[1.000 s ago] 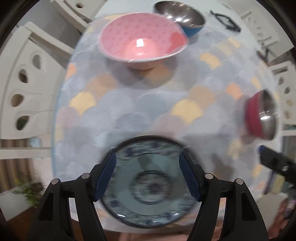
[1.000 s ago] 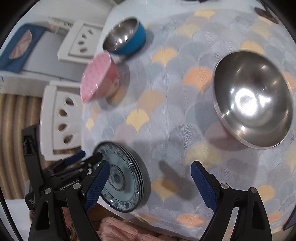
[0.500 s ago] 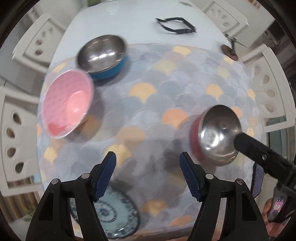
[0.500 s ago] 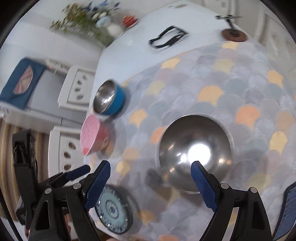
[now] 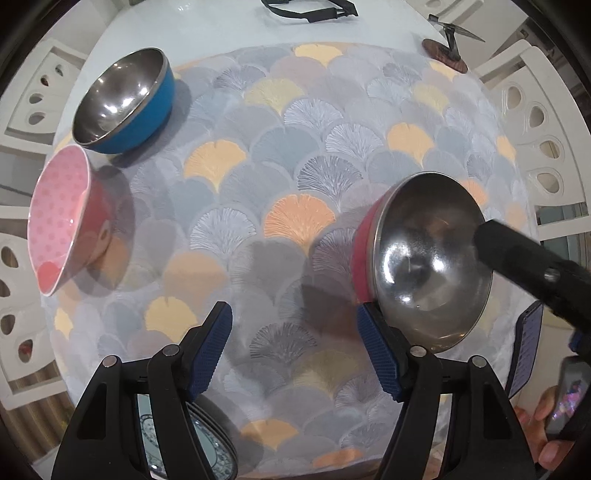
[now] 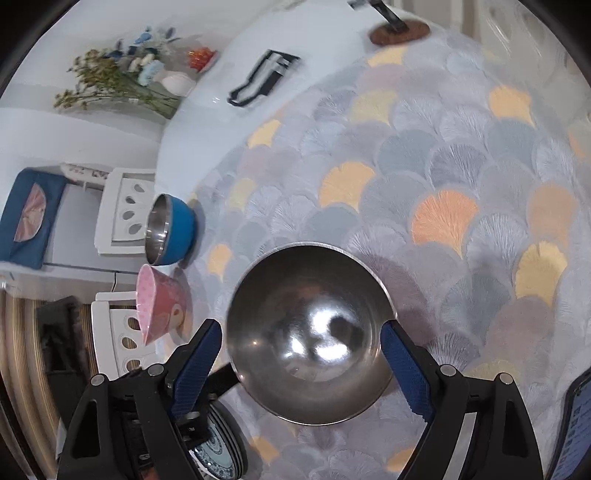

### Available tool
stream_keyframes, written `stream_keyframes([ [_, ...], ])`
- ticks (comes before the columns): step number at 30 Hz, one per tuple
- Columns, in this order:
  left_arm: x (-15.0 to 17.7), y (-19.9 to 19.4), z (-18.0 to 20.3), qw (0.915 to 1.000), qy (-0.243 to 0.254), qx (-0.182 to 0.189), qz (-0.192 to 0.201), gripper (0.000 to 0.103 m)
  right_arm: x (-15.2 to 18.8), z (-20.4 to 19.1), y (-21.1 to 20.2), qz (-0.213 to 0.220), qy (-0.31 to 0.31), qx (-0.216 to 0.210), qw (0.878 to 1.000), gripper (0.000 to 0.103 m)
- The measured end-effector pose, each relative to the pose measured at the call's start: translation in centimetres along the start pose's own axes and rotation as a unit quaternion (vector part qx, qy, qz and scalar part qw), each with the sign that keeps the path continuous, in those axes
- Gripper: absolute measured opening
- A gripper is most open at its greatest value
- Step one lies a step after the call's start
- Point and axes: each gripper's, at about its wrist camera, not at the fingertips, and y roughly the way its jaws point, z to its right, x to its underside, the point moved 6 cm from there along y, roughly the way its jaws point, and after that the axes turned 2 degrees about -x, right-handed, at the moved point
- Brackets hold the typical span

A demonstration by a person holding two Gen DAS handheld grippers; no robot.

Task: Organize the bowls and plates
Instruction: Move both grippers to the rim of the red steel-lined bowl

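Note:
A steel bowl with a red outside (image 5: 424, 258) stands on the scale-patterned cloth (image 5: 288, 155). In the right wrist view this bowl (image 6: 306, 350) lies between the fingers of my right gripper (image 6: 301, 365), which is open and not pressing on it. My left gripper (image 5: 295, 350) is open over bare cloth just left of the bowl, with its right pad close to the rim. A blue steel bowl (image 5: 122, 99) and a pink dotted bowl (image 5: 59, 221) sit at the left edge. A stack of blue-patterned plates (image 5: 210, 446) shows behind my left finger.
White chairs (image 5: 543, 140) ring the table. A black strap (image 5: 306, 11) and a small wooden stand (image 5: 445, 51) lie at the far end. A phone (image 6: 576, 424) is near the right front edge. Flowers (image 6: 122, 77) stand beyond the table.
My left gripper has moved off the plate stack, right across the cloth to beside the red bowl. My right gripper has come over that bowl, which now sits between its fingers.

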Motion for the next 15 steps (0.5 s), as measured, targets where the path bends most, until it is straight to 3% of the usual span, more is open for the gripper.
stream_keyframes([
  [4, -0.1, 0.0, -0.2, 0.9999, -0.009, 0.007, 0.006, 0.068, -0.5, -0.4, -1.8, 0.053, -0.022, 0.004, 0.998, 0.087],
  [6, -0.1, 0.0, -0.4, 0.9997, -0.018, 0.009, 0.011, 0.068, -0.8, 0.3, -1.8, 0.059, -0.017, 0.019, 0.998, 0.087],
  [9, -0.1, -0.5, -0.6, 0.9992, -0.026, 0.012, 0.026, 0.068, -1.0, 2.0, -0.4, 0.035, -0.003, 0.043, 0.998, 0.087],
  [15, -0.3, -2.2, -0.7, 0.9954, -0.042, 0.039, 0.076, 0.069, -0.2, 4.5, 2.5, -0.015, 0.027, 0.036, 0.999, 0.087],
])
